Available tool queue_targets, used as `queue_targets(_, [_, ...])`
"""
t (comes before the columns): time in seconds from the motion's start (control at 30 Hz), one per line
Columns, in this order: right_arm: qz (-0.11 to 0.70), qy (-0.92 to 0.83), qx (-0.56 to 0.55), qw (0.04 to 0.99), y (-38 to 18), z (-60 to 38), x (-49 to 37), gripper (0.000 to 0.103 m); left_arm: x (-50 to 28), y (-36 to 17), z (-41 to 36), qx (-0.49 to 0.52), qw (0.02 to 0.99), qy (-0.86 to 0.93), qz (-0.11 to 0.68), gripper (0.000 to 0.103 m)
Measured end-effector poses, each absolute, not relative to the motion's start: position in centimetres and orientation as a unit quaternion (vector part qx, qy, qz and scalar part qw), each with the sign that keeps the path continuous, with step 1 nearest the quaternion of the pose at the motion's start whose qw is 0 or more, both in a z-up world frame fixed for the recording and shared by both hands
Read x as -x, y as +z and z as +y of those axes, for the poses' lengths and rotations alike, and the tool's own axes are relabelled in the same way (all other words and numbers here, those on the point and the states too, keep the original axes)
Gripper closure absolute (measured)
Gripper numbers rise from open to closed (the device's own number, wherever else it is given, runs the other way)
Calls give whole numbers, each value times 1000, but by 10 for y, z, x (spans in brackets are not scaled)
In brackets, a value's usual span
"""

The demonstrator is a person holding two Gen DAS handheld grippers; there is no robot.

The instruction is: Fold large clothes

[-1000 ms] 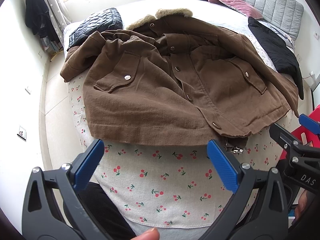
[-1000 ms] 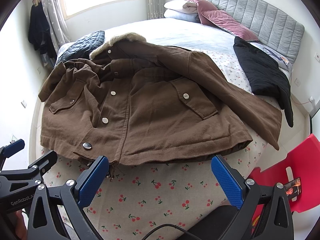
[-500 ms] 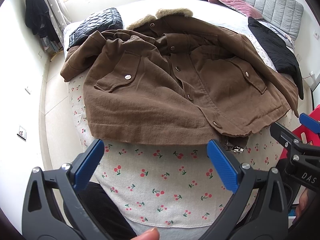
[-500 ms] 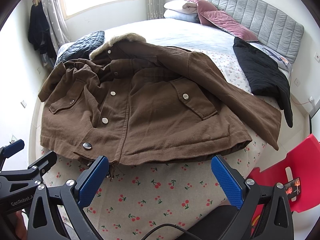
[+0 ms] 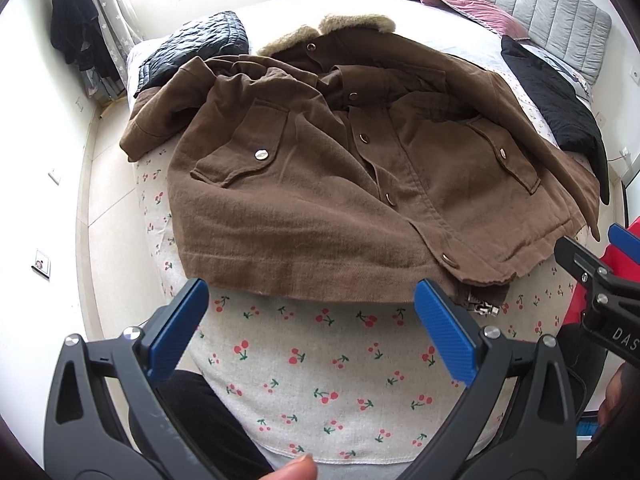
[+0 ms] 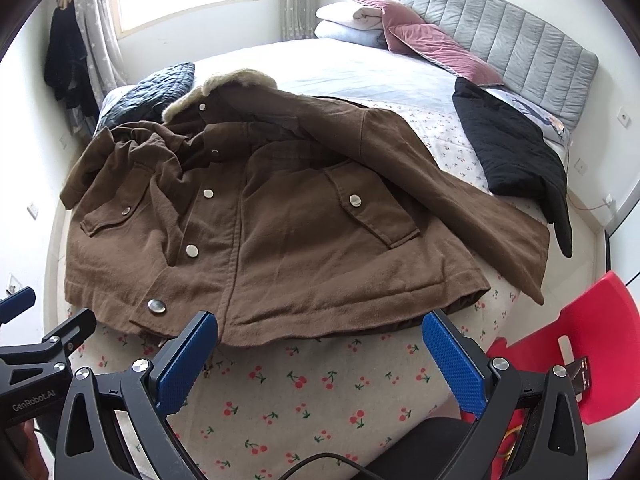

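Fingers of both my left gripper [image 5: 308, 332] and right gripper [image 6: 320, 364] are spread wide on nothing, hovering over the cherry-print sheet [image 5: 320, 364] just short of the brown jacket [image 5: 320, 184], exactly as they were a second ago. Nothing has shifted, so I judge the folding has not begun: the jacket lies face up, snapped, its hem [image 6: 320, 332] nearest me. The right sleeve [image 6: 480, 216] trails toward the bed edge beside a black garment [image 6: 516, 152], the left sleeve [image 5: 168, 120] is bunched near a quilted dark jacket [image 5: 192, 44], and open bed lies beyond the fur collar [image 6: 236, 80].
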State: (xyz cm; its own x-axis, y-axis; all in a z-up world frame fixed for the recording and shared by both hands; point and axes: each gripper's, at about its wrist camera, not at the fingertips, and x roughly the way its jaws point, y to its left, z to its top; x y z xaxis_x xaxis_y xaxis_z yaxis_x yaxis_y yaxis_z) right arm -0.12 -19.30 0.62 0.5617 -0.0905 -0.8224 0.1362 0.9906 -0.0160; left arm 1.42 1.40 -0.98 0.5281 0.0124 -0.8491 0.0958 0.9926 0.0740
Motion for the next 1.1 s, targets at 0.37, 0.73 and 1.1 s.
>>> queue_targets(0.37, [456,-39,-29,889,10,-206,-23,0,-44,-3,15,-57,888,-72,451,1])
queue_targets(0.73, [465,102,-19,879,27,-223,-78,0,-125,24,37,-137,873,-119,453,1])
queue_targets(1.1, [482,169,-26,859,61,-248,-203,0,-286,27,91,-169,865,-50,470,1])
